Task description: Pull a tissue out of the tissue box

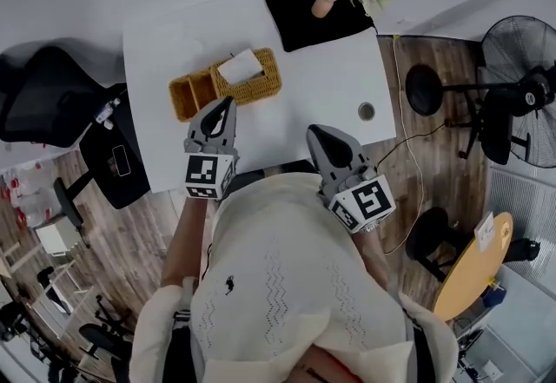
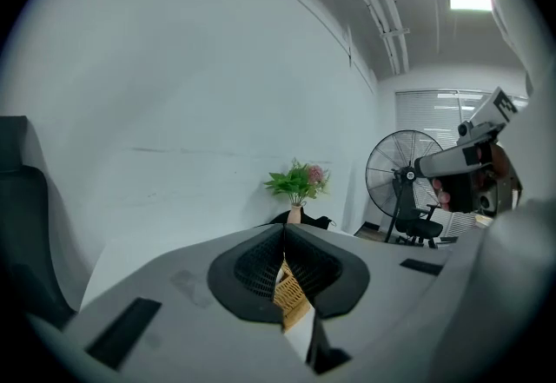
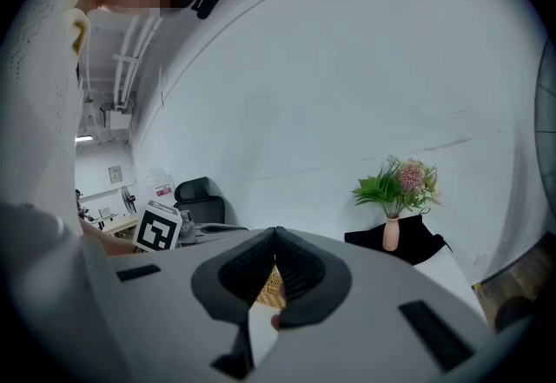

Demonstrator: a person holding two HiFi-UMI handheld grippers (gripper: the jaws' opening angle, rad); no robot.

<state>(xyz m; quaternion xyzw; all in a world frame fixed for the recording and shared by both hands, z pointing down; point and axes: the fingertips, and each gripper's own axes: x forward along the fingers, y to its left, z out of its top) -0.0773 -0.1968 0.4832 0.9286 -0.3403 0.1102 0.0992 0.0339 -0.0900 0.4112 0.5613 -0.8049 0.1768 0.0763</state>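
Held left gripper [image 1: 228, 102] and right gripper [image 1: 314, 130] above white table's [image 1: 334, 82] near edge, jaws pressed together, empty. Found wicker tissue box [image 1: 261, 88] at twelve o'clock from left gripper.

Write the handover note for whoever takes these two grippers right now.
Left gripper: jaws shut, empty, just short of the wicker tissue box, pointing at it.
Right gripper: jaws shut, empty, over the near part of the white table, farther from the box.
Tissue: sticks up out of the box top, untouched.
Done: nothing pulled yet.
Left: open the jaws of one gripper, probably the left, close them on the tissue and draw it out.
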